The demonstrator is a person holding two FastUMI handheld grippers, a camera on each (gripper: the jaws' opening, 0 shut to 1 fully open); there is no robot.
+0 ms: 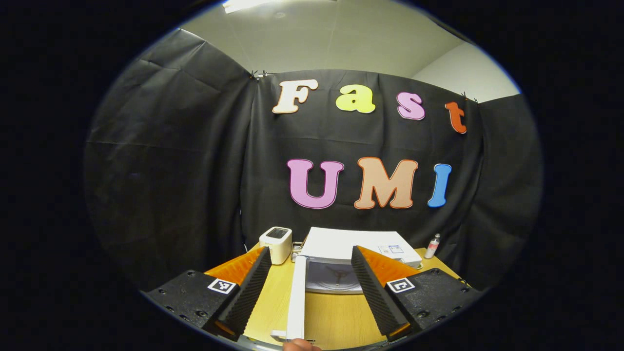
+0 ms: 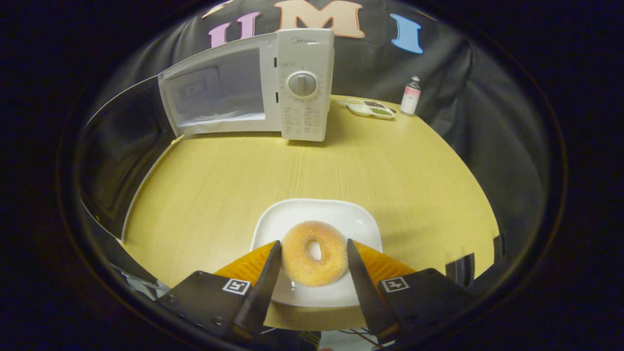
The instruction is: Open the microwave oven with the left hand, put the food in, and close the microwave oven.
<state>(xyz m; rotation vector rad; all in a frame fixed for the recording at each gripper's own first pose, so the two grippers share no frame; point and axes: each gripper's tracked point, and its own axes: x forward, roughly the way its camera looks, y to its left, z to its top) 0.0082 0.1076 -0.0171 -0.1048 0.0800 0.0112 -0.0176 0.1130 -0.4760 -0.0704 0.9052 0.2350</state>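
On the white plate [image 2: 360,219], right tongs [image 2: 314,261] straddle the doughnut [image 2: 314,261]; left tongs [image 1: 310,275] gape wide.

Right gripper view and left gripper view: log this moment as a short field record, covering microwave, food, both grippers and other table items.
microwave: white microwave at the far side of the wooden table, door swung open
food: doughnut lying on a white plate, still outside the oven
right gripper: fingers on either side of the doughnut, contact unclear
left gripper: open, holding nothing, the door's edge between its fingers
other items: small bottle, divided dish, small white appliance
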